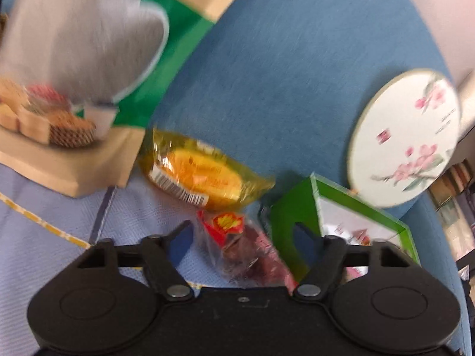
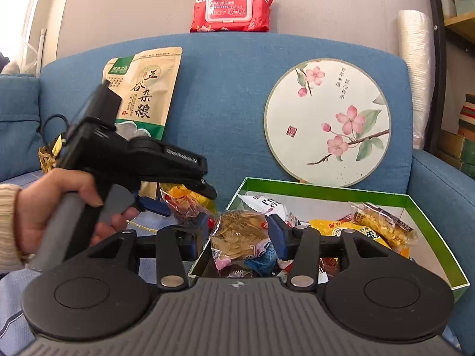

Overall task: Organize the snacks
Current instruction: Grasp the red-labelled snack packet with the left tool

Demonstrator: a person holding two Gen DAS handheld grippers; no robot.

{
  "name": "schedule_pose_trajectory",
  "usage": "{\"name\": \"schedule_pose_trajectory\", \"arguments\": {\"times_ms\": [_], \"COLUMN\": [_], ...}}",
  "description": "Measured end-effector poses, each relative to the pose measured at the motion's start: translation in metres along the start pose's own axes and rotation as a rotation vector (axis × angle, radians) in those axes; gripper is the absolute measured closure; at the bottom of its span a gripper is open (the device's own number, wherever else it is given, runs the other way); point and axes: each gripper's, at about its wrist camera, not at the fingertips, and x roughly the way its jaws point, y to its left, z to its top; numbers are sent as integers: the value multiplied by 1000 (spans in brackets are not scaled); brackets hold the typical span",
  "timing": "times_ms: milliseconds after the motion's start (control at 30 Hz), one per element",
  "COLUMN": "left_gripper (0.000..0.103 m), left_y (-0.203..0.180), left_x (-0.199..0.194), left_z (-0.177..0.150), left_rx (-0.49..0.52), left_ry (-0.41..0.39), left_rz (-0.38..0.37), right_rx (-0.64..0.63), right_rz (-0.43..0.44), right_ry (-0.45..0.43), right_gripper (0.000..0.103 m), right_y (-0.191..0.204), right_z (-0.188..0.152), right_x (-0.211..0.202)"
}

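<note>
A clear packet of pale chips (image 2: 237,234) sits clamped between the fingers of the right claw (image 2: 241,234), held over the near corner of the green snack box (image 2: 427,219) on the blue sofa (image 2: 225,89). The left claw (image 1: 240,237), fingers spread apart, hangs above a red-wrapped snack (image 1: 237,237), a yellow packet (image 1: 202,175) just beyond it. Further back lean a grain pouch (image 2: 148,89) and a round blossom fan (image 2: 326,121).

Right tool (image 2: 241,231) gripping snack packet (image 2: 237,235) over box (image 2: 430,225).
</note>
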Motion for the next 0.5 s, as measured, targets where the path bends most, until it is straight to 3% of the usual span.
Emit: {"name": "schedule_pose_trajectory", "arguments": {"times_ms": [100,333,433,500], "left_gripper": [33,32,15,0], "left_y": [8,32,53,65], "left_x": [-2,-66,-98,-116], "left_z": [-6,-56,-80,-90], "left_rx": [13,103,89,76], "left_ry": [50,170,181,134], "left_rz": [-33,-121,-159,-148], "right_rx": [-1,9,25,41], "right_rz": [5,120,190,231], "right_ry": [0,7,31,54], "right_gripper": [25,26,26,26], "right_y": [1,16,25,32], "right_z": [0,1,0,-1], "right_x": [-1,-10,-11,-11]}}
